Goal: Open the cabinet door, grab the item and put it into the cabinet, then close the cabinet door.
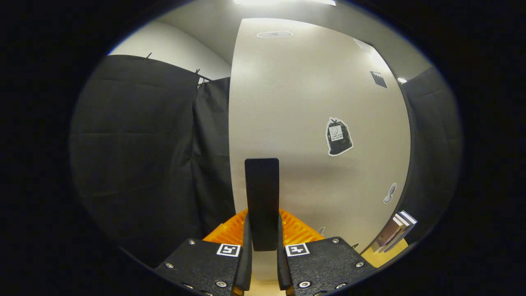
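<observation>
Fingers nearest the lens, drawn narrow and pressing from both sides on a flat black upright handle bar, tall and rectangular, standing straight up between them. Marked with small square black-and-white tags on top of each finger block. Mounted on a broad pale grey-beige cabinet door of matte finish, rising just beyond the fingers. Decorated with a cut-out sticker of a black bag beyond the handle to the right, a smaller pale sticker lower down, a dark square sticker high up. Ribbed orange plastic piece just behind the fingers at the handle's foot, its nature hard to tell. Small stack of grey-and-white books on a light wooden counter, right of the door. Black cloth wall off to the left, plain ceiling above with a bright lamp.
</observation>
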### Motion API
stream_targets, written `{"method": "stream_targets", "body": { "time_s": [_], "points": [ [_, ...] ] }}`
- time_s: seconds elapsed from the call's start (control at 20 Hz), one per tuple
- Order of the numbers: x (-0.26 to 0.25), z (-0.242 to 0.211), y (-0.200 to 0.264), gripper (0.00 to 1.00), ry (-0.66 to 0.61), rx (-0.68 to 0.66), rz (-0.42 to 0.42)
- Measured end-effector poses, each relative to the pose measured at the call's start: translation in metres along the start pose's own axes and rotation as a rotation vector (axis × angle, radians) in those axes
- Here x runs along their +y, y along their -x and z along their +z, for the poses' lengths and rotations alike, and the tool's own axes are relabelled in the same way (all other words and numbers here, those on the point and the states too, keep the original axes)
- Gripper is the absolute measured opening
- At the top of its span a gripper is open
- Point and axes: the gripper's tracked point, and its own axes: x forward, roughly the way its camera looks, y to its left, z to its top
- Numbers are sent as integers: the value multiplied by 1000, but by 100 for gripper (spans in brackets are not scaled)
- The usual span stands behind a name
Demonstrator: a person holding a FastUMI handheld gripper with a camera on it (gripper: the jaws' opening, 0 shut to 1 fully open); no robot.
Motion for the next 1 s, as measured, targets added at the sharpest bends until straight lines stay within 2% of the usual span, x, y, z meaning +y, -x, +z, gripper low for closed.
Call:
{"method": "stream_targets", "body": {
  "time_s": [0.35,0.5,1.0],
  "points": [
    [-6,-1,24,26,-7,19,-33],
    [-10,-1,36,23,-39,13,-30],
    [-36,-2,86,23,-17,4,-13]
  ]
}}
